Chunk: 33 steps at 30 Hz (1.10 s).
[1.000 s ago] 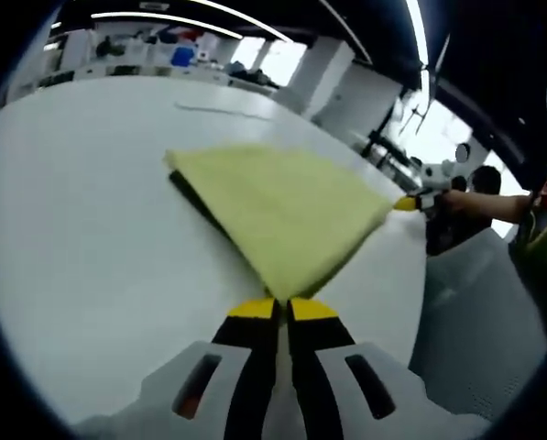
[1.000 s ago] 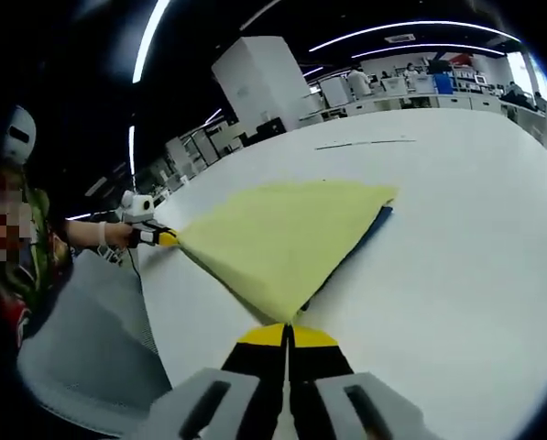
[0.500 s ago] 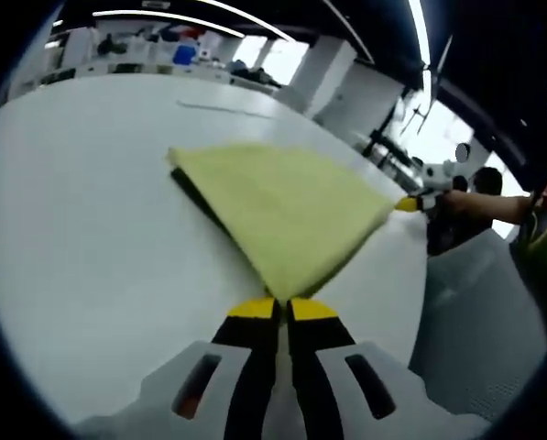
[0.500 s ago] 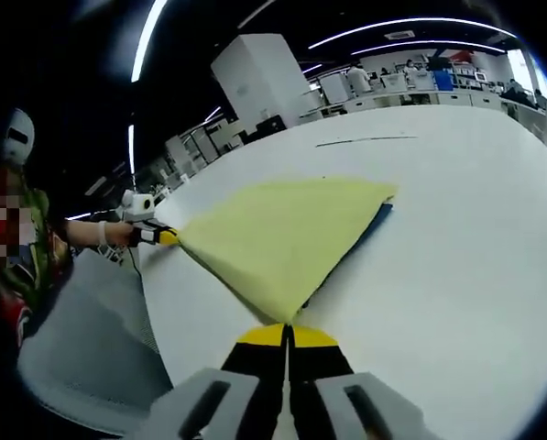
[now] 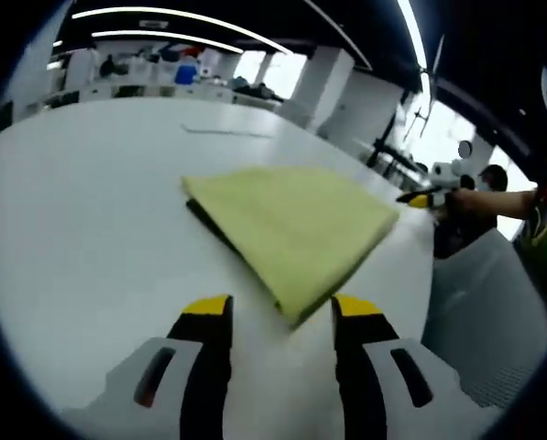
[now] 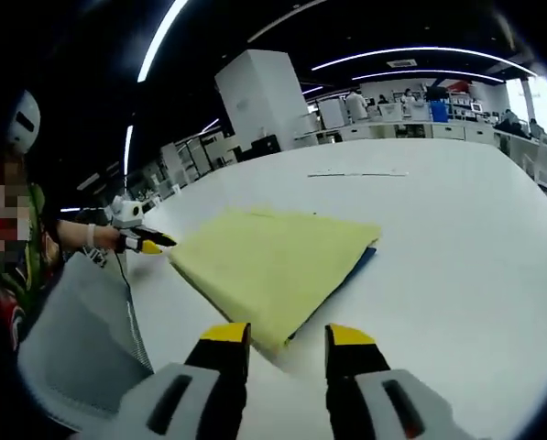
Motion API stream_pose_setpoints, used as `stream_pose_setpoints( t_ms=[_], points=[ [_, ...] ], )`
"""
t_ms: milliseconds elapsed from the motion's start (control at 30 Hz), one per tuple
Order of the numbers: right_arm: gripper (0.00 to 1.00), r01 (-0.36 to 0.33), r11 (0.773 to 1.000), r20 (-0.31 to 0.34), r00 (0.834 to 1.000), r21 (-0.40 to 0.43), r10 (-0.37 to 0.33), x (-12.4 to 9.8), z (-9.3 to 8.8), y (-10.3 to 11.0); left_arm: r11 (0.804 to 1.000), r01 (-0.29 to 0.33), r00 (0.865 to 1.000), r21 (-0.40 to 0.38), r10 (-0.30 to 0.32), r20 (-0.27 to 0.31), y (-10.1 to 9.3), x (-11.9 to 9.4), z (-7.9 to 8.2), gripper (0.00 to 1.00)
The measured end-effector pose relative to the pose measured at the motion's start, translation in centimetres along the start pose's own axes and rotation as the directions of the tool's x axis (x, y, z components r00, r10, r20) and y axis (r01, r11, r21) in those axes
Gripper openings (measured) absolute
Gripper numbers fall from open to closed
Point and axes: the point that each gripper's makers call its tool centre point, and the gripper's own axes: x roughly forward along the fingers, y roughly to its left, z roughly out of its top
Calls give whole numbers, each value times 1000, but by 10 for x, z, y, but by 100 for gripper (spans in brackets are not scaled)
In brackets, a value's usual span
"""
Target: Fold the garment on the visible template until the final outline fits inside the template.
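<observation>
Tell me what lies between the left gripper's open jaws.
In the left gripper view, the near corner of the folded yellow garment lies between the open left gripper jaws, resting on the white table.

Both hand-held grippers (image 5: 282, 307) (image 6: 284, 332) agape.

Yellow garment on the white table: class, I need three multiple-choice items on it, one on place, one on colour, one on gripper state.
1. Where does the yellow garment lie?
A. On the white table
B. On a chair
C. On the floor

2. What colour edge peeks from under it?
A. Red
B. Dark blue
C. Green

3. How is the left gripper?
A. Shut on the garment
B. Holding a cup
C. Open

Answers: 1 A, it lies flat on the tabletop; 2 B, a dark blue strip shows along its edge; 3 C, its jaws stand apart either side of the garment's corner.
</observation>
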Motion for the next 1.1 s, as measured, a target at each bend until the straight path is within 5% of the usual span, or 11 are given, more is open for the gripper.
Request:
stream_pose_setpoints(
  t_ms=[233,467,1100],
  points=[
    [61,10,999,-2,1000,-38,-10,-1,4,10,999,-1,1000,42,1,5,-7,1,6,66],
    [100,56,998,11,998,-31,-56,-5,3,10,996,-11,1000,90,12,-4,-9,3,7,98],
    [100,76,997,48,996,19,-77,-7,2,21,998,-6,1000,62,6,-7,-21,8,5,98]
  ],
)
